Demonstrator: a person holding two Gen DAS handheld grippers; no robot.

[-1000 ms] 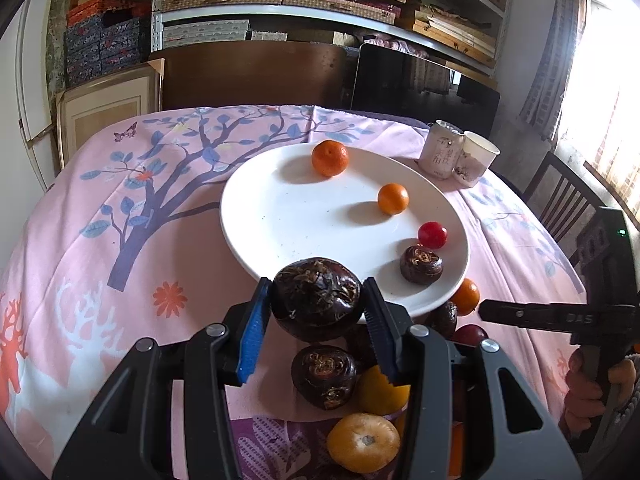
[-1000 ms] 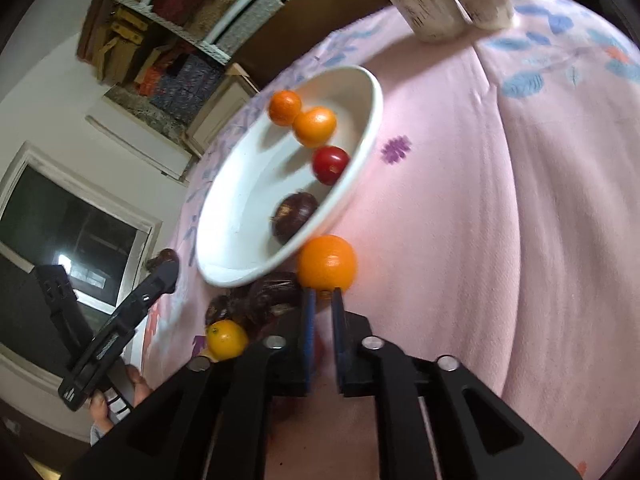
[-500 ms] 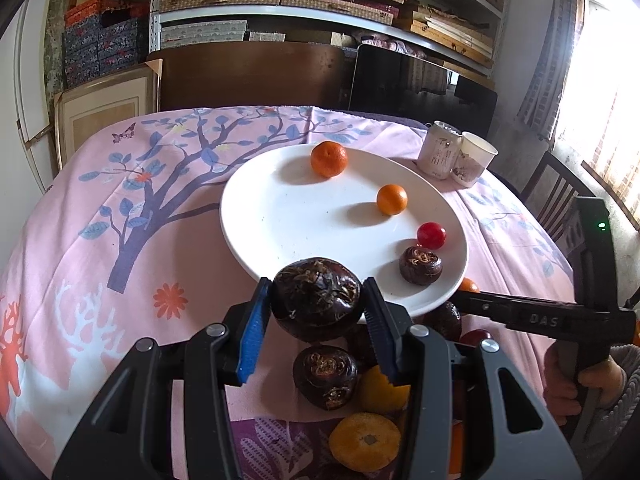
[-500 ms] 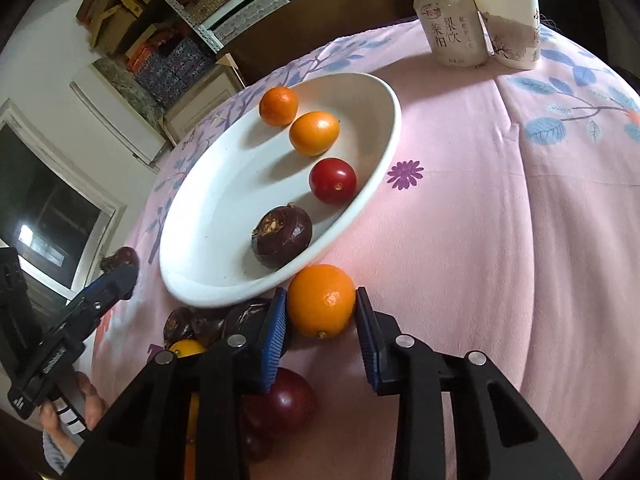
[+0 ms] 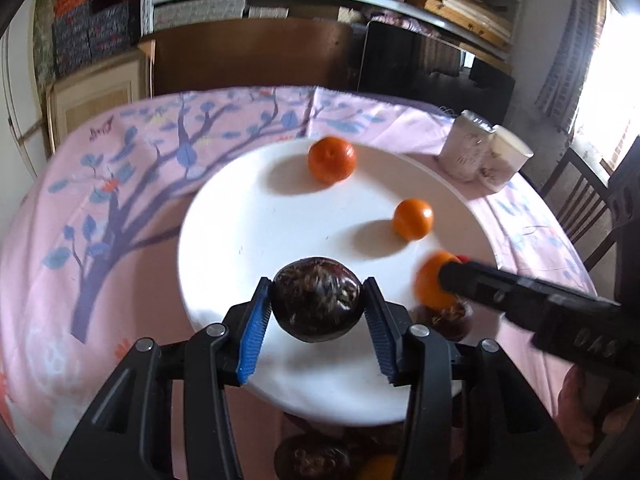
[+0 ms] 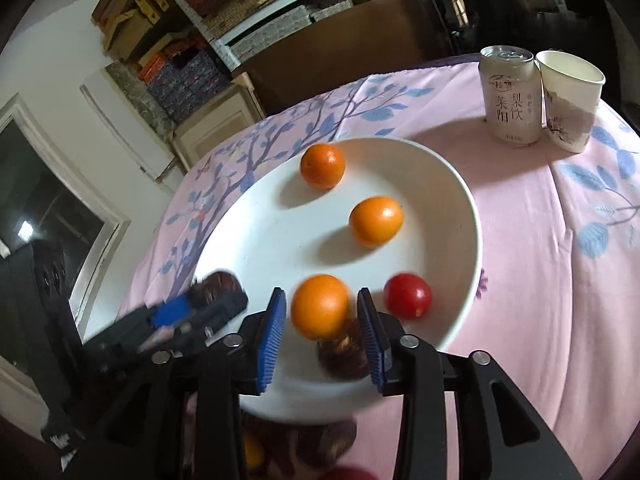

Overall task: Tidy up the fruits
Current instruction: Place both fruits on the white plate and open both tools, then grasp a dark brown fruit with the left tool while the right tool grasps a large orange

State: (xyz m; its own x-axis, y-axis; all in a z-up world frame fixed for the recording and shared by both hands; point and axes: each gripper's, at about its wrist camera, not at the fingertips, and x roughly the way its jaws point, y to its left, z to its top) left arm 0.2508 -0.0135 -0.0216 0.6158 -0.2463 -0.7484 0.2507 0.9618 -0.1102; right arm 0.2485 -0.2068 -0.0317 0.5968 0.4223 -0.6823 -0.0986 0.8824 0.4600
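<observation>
Left gripper point(image 5: 316, 312): jaws clamped on a dark brown fruit point(image 5: 317, 304), held over the near part of the white plate point(image 5: 248, 240). Plate sits on the counter point(image 5: 80, 200) under a pink tree-print cloth.

On the plate, left to right: an orange point(image 6: 322, 166) at the far side, a second orange point(image 6: 376, 221) mid-plate, a red fruit point(image 6: 408, 295) by the right rim, another dark fruit point(image 6: 344, 354) near the front edge.

Right gripper point(image 6: 322, 316): jaws opening, a third orange point(image 6: 319, 306) between them; pad contact not clear. Can point(image 6: 510, 94) and paper cup point(image 6: 570, 98) touching, beyond the plate at right.
</observation>
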